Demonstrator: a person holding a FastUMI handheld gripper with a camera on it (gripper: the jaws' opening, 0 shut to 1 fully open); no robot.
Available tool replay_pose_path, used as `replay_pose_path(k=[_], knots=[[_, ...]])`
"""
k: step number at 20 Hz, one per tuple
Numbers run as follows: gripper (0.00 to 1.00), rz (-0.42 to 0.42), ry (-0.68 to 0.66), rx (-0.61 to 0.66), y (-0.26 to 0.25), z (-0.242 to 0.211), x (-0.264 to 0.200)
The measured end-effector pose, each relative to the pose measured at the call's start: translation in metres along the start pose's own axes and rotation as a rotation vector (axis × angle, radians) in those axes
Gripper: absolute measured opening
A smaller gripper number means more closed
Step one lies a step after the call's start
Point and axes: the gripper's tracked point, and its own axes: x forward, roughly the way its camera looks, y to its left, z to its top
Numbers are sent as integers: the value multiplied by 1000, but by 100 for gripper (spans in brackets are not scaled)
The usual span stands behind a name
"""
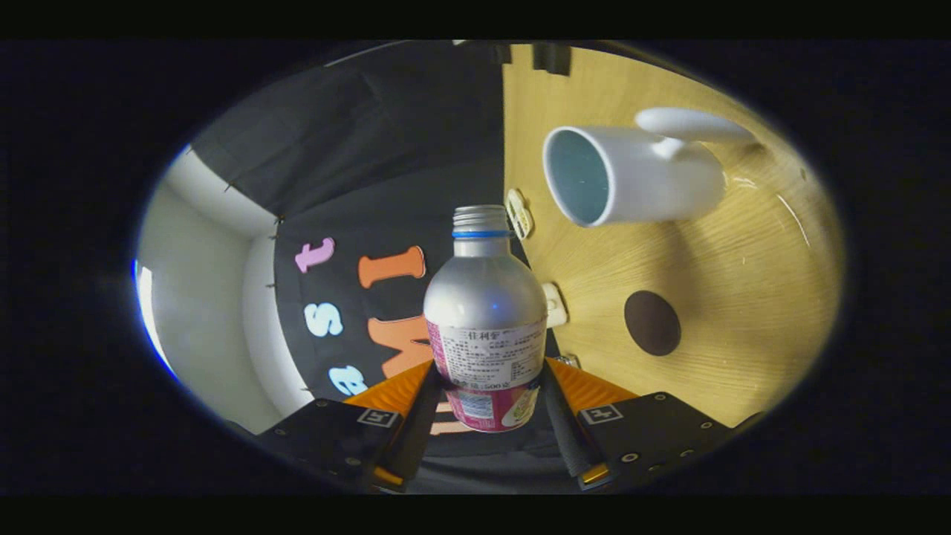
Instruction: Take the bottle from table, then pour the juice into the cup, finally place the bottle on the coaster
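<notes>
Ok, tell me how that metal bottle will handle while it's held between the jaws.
The bottle looks like smooth aluminium, so probably stiff but slippery. The gripper pinches it low on the label, so it may pivot. Its cap appears off, so tilting it further could spill.

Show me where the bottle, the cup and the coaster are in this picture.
bottle (484,297): gripper view, on its silver shoulder, between the hand-held gripper's fingers.
cup (654,182): gripper view, on its white outer wall.
coaster (652,322): gripper view, on the middle of the dark round disc.
</notes>
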Motion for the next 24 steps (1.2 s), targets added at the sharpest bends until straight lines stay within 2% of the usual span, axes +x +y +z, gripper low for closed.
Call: replay_pose_path(k=[6, 12, 16, 21, 24], knots=[[73, 13, 11, -428, 18, -4, 5], [73, -28, 22, -817, 6, -5, 17], [74, -18, 15, -1130, 10, -7, 29], [74, -85, 35, -1464, -7, -8, 43], [74, -105, 84, -1616, -24, -16, 48]])
